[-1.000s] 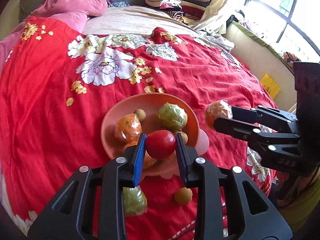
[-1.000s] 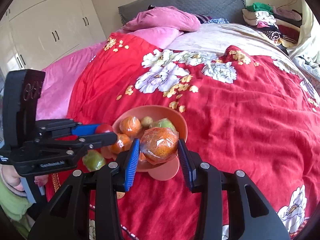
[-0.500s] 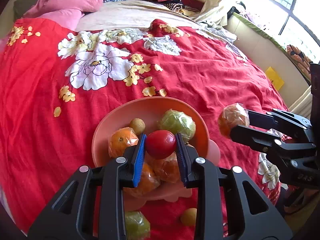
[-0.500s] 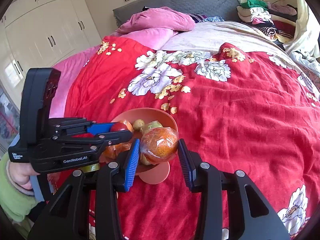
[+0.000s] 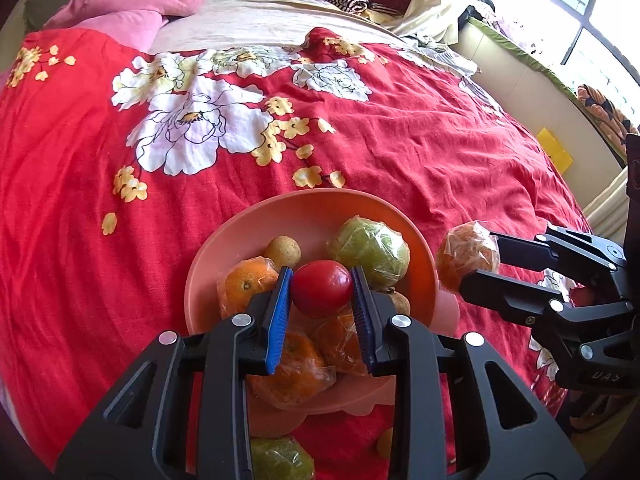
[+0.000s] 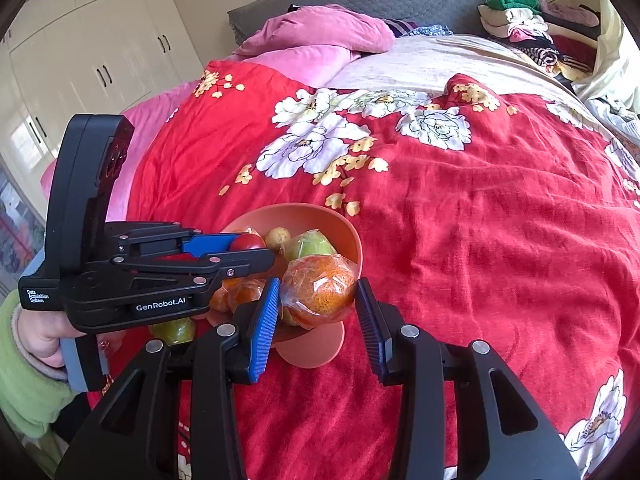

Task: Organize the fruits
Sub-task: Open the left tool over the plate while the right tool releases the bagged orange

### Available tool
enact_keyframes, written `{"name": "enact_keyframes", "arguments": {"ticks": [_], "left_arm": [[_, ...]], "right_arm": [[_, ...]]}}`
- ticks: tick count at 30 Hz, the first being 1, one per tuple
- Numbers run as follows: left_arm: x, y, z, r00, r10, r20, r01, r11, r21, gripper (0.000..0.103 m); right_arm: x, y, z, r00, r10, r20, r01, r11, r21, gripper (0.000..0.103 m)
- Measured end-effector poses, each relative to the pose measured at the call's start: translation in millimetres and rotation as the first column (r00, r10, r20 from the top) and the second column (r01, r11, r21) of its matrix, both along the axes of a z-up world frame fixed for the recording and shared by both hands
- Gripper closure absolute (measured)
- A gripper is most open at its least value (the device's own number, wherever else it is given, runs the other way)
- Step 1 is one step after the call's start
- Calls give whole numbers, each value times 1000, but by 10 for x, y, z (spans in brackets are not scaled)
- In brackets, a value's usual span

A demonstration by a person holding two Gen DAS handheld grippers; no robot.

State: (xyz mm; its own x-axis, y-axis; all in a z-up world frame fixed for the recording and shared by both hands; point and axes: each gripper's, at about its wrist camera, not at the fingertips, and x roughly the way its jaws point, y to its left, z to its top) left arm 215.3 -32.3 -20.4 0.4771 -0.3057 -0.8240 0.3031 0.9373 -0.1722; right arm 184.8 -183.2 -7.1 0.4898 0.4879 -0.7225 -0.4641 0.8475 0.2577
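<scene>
Since a moment ago our left gripper (image 5: 321,289) has carried the red fruit (image 5: 321,288) forward and down, so now it hangs right over the fruit in the pink bowl (image 5: 256,240). We are in the middle of putting fruit into that bowl. Next we think the left fingers must open and let the red fruit drop softly among the oranges. Those fingers are squeezed narrow on the red fruit. Our right gripper (image 6: 318,296) waits just beside the bowl's rim, its fingers a bit wider, pinching a wrapped orange (image 6: 319,291). More fruit lies on the red bed cover (image 5: 400,152) near us.
</scene>
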Motion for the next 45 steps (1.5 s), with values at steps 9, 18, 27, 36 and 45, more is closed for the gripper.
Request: {"name": "enact_keyframes", "arguments": {"ticks": [9,18,27,36,45], "left_arm": [[-2,4,-10,1000,0,-5,0,1000,2,81],[10,38,33,1000,9,-2,-9,1000,-16,74],[22,93,110,1000,26,14,-26,999,-21,71],[2,117,177,999,30,28,-30,999,-25,66],[-60,113,219,999,31,38,-30,999,-26,61]], "right_arm": [[23,40,-77,1000,13,-17,-13,1000,-6,66],[14,98,-107,1000,22,-20,-23,1000,-19,65],[-18,225,-151,999,38,-2,-38,997,-63,64],[-12,198,-125,1000,25,1,-25,998,-60,55],[-130,217,-54,999,27,28,-24,995,-94,40]]}}
